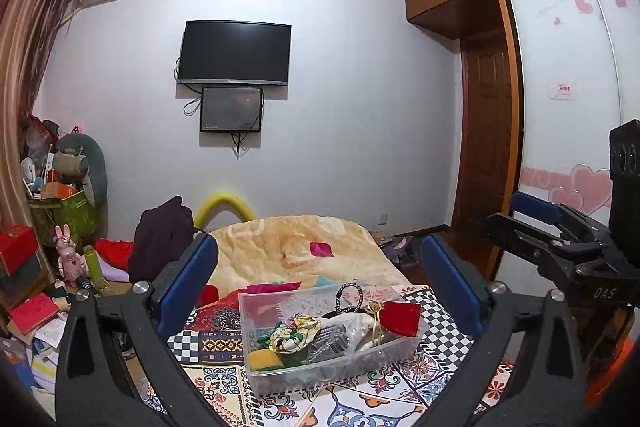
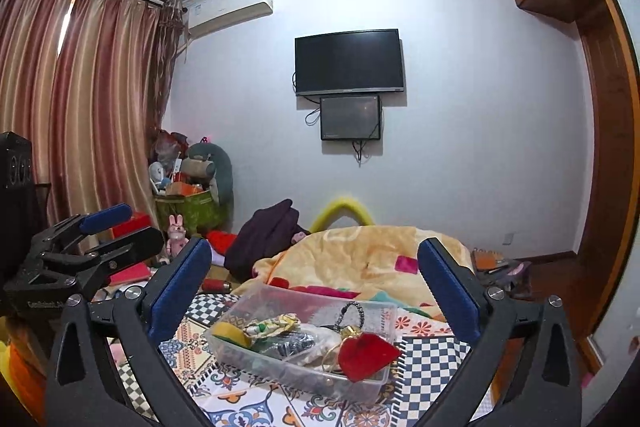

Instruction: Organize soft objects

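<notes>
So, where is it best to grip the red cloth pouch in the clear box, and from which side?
Grip the red pouch by its raised upper fold, coming from above with the right gripper. It lies on top of the pile at the right end of the clear box, leaning over the rim, so probably nothing covers it.

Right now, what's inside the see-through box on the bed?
The clear box holds a red pouch, a yellow sponge, a patterned scrunchie and a beaded loop. Things underneath are covered.
</notes>
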Available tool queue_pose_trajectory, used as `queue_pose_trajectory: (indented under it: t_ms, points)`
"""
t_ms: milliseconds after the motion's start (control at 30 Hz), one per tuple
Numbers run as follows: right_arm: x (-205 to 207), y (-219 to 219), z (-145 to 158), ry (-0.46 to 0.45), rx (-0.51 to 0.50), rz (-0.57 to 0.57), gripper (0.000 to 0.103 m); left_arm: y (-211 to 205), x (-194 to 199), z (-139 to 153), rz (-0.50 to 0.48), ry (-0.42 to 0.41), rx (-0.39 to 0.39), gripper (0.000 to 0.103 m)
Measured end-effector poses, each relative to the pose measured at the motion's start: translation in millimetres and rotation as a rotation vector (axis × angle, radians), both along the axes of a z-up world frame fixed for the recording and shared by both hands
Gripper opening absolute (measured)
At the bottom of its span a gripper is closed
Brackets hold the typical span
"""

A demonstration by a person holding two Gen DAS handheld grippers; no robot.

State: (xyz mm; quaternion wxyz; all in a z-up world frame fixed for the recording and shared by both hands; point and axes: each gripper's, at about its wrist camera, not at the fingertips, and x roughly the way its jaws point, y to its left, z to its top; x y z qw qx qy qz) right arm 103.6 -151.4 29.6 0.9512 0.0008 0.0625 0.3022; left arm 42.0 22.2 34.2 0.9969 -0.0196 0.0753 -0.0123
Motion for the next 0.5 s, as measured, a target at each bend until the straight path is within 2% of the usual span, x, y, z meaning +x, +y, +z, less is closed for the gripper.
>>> queue_pose_trajectory:
  t_ms: [500]
  points:
    - [-5.1,-3.3,0.8,-0.014,0.01,0.001,0.103,-0.5,-6.0,3.0,0.002,-0.005,0.003,0.103]
